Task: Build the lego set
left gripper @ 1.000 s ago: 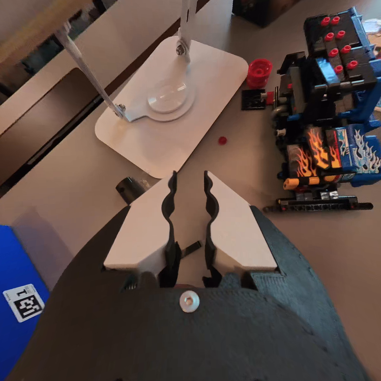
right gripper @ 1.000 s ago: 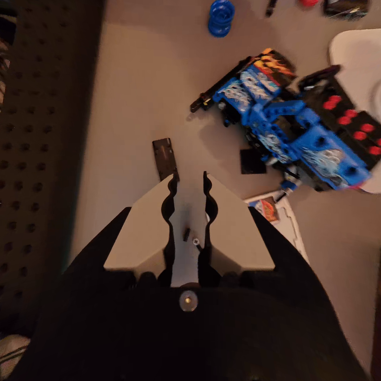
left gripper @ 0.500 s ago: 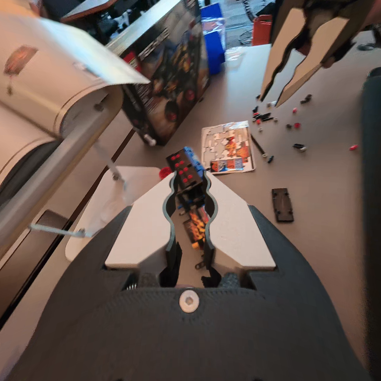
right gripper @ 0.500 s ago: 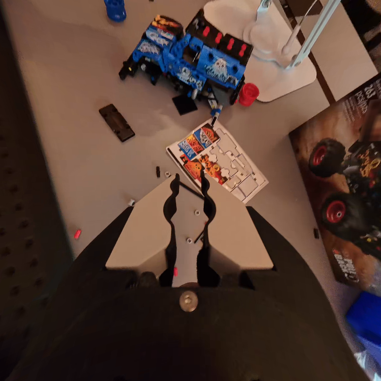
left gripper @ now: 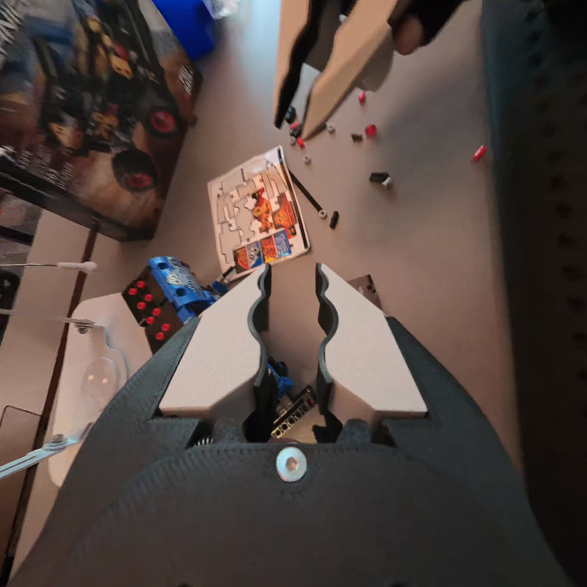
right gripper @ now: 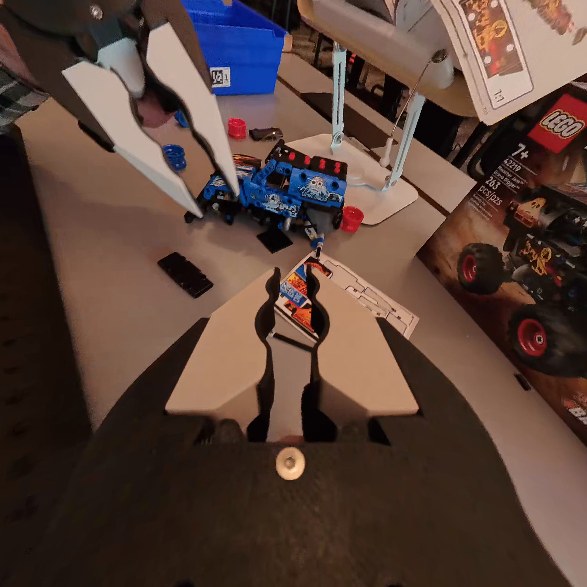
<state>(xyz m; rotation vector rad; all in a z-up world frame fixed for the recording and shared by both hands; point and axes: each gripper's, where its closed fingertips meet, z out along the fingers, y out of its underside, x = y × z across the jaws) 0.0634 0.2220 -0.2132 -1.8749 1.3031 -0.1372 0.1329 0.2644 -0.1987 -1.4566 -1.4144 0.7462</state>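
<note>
The partly built blue and black Lego truck with red studs lies on the grey table; it also shows in the left wrist view. My left gripper is open and empty, held above the truck's front end, as the right wrist view shows. My right gripper is open with a narrow gap and empty, above a sticker sheet and a thin black axle. In the left wrist view the right gripper hovers over several small loose parts.
A black plate and a black tile lie near the truck. Red hubs and a blue hub lie around it. The white booklet stand, the set's box and a blue bin stand behind. Spacing between my two grippers at the tips: around 9 cm. My right tips are roughly 10 cm from the thin black axle. It is also in sight in the left wrist view.
Both grippers swung round. The left one moved from beside the stand base to above the truck and opened wider. The right one pulled back from the truck to the sticker sheet.
</note>
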